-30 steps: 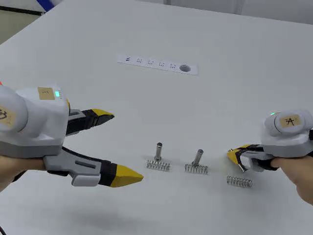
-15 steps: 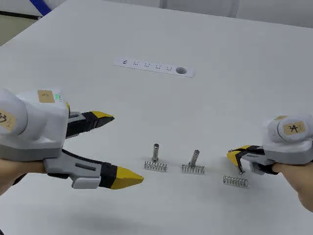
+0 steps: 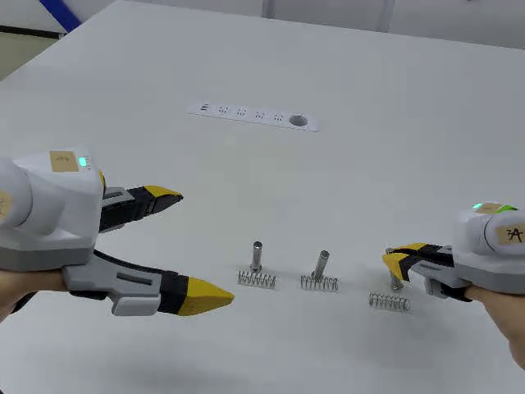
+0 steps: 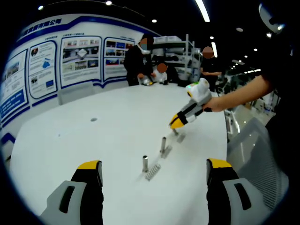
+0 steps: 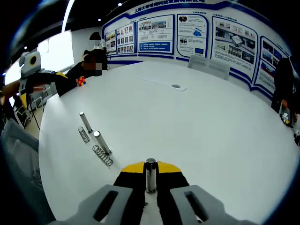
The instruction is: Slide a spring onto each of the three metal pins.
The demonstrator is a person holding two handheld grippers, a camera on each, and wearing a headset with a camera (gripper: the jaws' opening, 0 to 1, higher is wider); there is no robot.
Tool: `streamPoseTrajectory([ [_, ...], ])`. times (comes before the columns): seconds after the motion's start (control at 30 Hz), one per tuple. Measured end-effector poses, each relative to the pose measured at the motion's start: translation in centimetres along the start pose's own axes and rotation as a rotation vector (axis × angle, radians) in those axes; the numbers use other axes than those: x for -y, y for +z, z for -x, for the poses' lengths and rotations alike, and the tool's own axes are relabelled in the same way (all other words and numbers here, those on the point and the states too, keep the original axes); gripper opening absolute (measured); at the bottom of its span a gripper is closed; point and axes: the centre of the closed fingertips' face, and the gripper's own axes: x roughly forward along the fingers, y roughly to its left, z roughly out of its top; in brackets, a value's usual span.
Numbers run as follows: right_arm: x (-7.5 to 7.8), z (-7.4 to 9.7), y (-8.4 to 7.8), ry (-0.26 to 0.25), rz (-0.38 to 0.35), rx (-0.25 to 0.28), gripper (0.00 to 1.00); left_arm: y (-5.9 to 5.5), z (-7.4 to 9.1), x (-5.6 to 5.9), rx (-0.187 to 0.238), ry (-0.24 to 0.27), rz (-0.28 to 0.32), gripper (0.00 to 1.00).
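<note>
Three metal pins (image 3: 257, 255) (image 3: 321, 264) (image 3: 396, 281), three springs (image 3: 256, 279) (image 3: 318, 283) (image 3: 388, 302), two hand-held grippers (image 3: 201, 245) (image 3: 394, 261), one power strip (image 3: 250, 115)

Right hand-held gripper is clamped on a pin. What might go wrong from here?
The pin is pinched only at the tips of the right hand-held gripper, so it may twist or slip as its spring goes on. The two upright pins stand free; the open left hand-held gripper could topple them.
</note>
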Motion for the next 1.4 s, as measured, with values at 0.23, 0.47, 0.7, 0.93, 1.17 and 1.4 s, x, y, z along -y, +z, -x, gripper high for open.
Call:
streamPoseTrajectory([
  [0.23,-0.5,0.7,0.2,-0.002,-0.004,0.028,0.08,0.0,0.1,0.2,-0.004,0.002,-0.005,0.94],
  [0.47,-0.6,1.2,0.1,0.003,-0.002,0.058,0.08,0.0,0.2,0.5,-0.013,-0.006,-0.011,0.94],
  [0.7,-0.4,1.6,-0.2,-0.004,-0.002,0.101,0.08,0.3,0.4,0.4,-0.003,0.004,0.005,0.95],
  [0.93,-0.2,2.1,-0.7,-0.022,-0.034,0.121,0.09,0.6,0.4,0.2,0.011,0.012,0.008,0.96],
  [1.17,-0.2,2.2,-0.8,-0.028,-0.028,0.125,0.09,0.6,0.3,0.6,0.014,0.007,0.016,0.95],
  [1.4,-0.1,2.5,-0.7,-0.021,-0.057,0.137,0.11,0.6,0.5,0.8,0.01,0.005,0.008,0.95],
])
